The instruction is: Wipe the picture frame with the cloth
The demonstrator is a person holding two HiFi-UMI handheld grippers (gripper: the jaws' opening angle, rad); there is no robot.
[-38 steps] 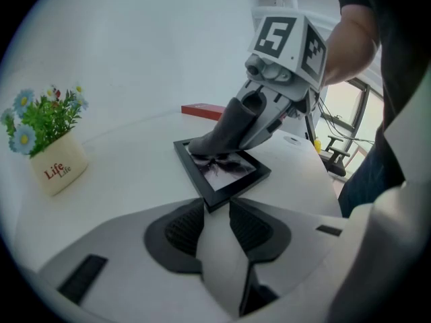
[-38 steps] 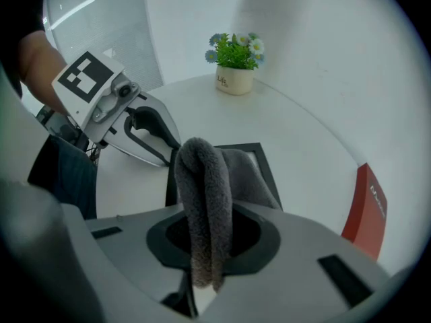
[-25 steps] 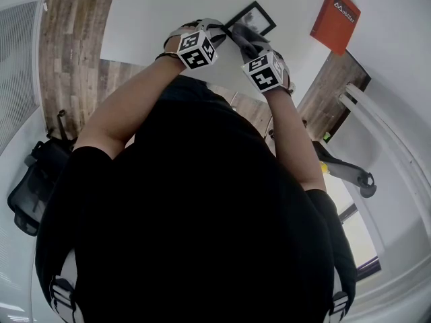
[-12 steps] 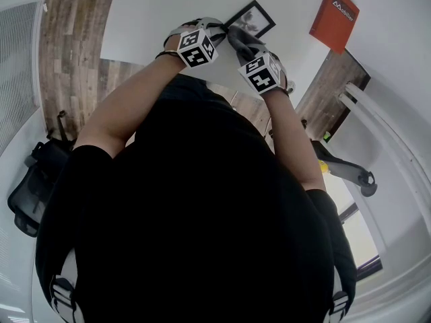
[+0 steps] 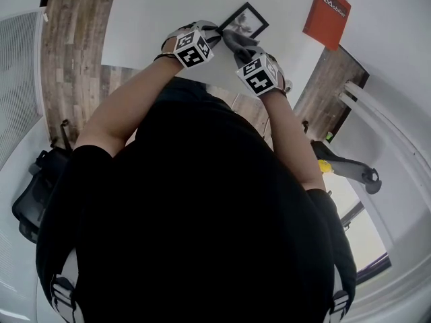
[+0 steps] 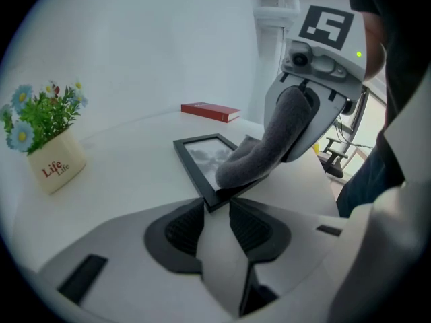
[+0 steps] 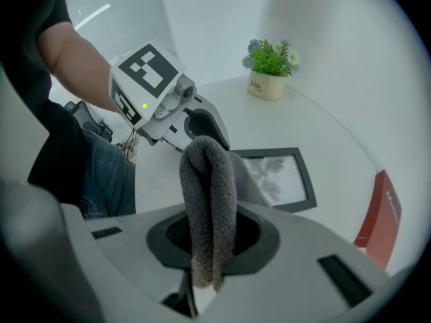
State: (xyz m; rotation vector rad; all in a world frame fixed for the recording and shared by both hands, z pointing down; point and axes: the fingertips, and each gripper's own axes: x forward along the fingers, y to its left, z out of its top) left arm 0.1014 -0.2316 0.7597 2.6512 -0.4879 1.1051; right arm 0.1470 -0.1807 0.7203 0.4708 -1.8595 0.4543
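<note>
The black picture frame (image 6: 205, 157) lies flat on the white table (image 6: 128, 147). My left gripper (image 6: 215, 214) is shut on the frame's near corner, which sits between its two dark pads (image 6: 183, 229). My right gripper (image 7: 209, 237) is shut on a folded grey cloth (image 7: 209, 187). The cloth (image 6: 262, 153) hangs down from it and rests on the near part of the frame (image 7: 307, 180), next to the left gripper (image 7: 205, 130). In the head view both grippers meet at the frame (image 5: 244, 22), with the cloth (image 5: 237, 42) between them.
A white pot of flowers (image 6: 57, 167) stands on the table beyond the frame, also seen in the right gripper view (image 7: 267, 86). A red book (image 6: 210, 112) lies flat past the frame's far end (image 7: 380, 217). An office chair (image 5: 347, 170) stands off the table.
The right gripper with the cloth has shifted slightly across the frame toward the left gripper. The left gripper has kept still on the corner.
</note>
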